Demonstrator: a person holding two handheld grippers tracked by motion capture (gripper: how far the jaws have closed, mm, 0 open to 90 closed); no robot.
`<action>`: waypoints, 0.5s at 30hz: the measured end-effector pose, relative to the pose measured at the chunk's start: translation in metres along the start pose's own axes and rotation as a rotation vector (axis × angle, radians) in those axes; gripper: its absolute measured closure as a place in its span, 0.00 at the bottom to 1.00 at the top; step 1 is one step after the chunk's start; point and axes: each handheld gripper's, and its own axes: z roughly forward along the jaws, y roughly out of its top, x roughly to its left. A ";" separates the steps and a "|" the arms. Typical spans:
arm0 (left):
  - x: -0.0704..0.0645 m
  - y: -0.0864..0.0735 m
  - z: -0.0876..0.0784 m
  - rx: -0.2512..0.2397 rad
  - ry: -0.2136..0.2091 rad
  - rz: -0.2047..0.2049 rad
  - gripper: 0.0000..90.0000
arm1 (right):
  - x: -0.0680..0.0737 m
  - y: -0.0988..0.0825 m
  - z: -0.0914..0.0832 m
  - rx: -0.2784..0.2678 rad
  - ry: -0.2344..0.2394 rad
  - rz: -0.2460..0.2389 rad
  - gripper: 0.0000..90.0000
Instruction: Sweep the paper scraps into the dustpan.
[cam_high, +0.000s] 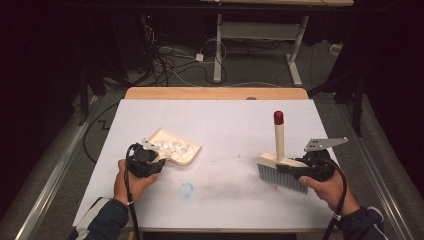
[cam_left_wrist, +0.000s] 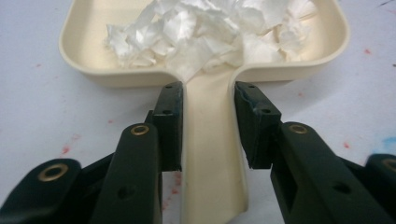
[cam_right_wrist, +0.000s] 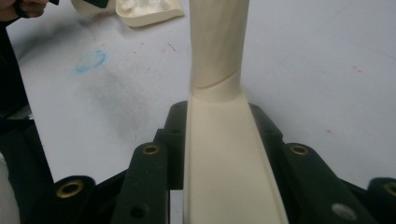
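On the white table (cam_high: 225, 125), left of centre, the cream dustpan (cam_high: 175, 147) holds shredded white paper (cam_left_wrist: 205, 32); left tool (cam_left_wrist: 208, 112) clamps its handle. Right tool (cam_right_wrist: 217, 135) clamps the brush (cam_high: 280, 167), bristles down, well apart.

A cream dustpan (cam_high: 186, 150) holds white paper scraps (cam_high: 172, 146). The cream brush (cam_high: 280, 165) has grey bristles and a red-tipped handle. A blue smudge (cam_high: 186, 190) marks the white table (cam_high: 225, 125).

- We see our left gripper (cam_left_wrist: 208, 126) clamped on the dustpan (cam_left_wrist: 212, 154) handle.
- Beyond the handle, white paper scraps (cam_left_wrist: 205, 32) fill the pan.
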 end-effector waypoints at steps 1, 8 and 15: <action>-0.002 0.000 0.000 0.002 0.001 0.001 0.69 | 0.000 0.002 0.002 0.005 0.012 0.002 0.75; -0.011 -0.007 0.002 0.023 -0.062 0.000 0.63 | -0.005 0.007 0.009 0.035 0.085 0.047 0.75; -0.014 -0.007 0.001 0.020 -0.055 0.043 0.62 | -0.022 0.012 0.018 0.086 0.050 0.058 0.74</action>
